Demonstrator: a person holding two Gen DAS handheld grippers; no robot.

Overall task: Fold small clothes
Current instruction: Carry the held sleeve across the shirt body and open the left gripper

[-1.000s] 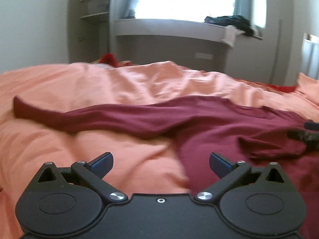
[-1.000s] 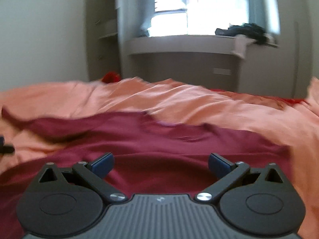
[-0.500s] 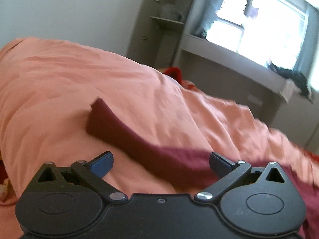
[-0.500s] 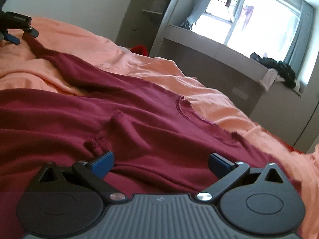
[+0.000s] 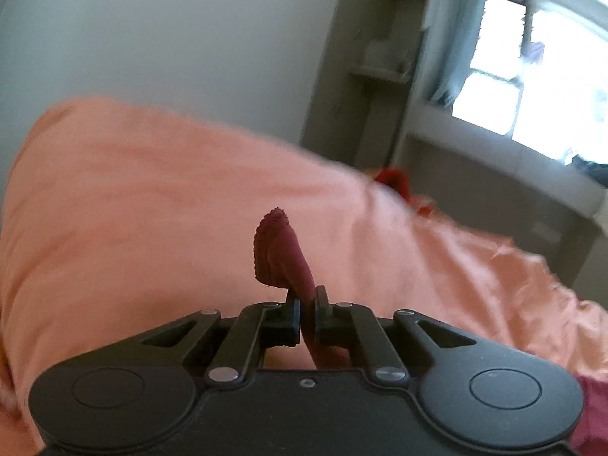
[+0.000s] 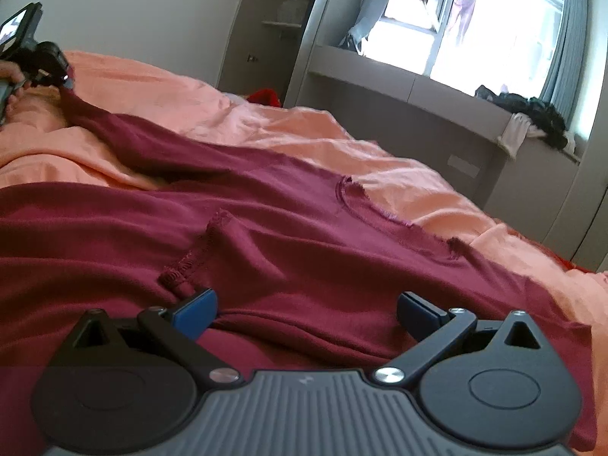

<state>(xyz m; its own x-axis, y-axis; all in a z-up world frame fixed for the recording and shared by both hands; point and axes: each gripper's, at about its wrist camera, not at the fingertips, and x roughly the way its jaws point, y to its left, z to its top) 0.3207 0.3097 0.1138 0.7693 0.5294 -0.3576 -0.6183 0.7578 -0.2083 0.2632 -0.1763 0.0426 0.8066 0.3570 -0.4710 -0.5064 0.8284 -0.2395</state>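
Left gripper point(image 5: 307, 300) is clenched on the sleeve end of the maroon shirt point(image 6: 288, 250). Its jaws have just closed, and the cuff point(image 5: 275, 252) sticks up past the fingertips in a bunched fold. In the right wrist view the same gripper point(image 6: 57, 76) shows far off at the left edge, with the sleeve point(image 6: 125, 136) stretched from it back to the shirt body. A bit of the person's hand point(image 6: 11, 76) is visible behind it.

Right gripper point(image 6: 306, 307) is released, jaws spread wide, low over the shirt body. Blue pads point(image 6: 199, 306) sit on or just above the cloth; contact unclear. Nothing is pinched between them.

The shirt lies spread on the orange bedcover point(image 6: 266, 129), neckline point(image 6: 380, 212) toward the far side and frayed at the edge. A ridge with a stitched seam point(image 6: 193, 254) is rucked up just ahead of the right gripper's left pad. The body is wrinkled, not flat.

Background: window point(image 6: 494, 26) with pale curtains point(image 6: 573, 38), a grey ledge point(image 6: 399, 79) below it with dark clothes point(image 6: 532, 108) heaped at its right end. Narrow shelf niche point(image 6: 283, 19) left of the window. Something red point(image 6: 264, 97) sits past the far edge of the bed.

Left wrist view is blurred; the wall and bedcover there give little detail.
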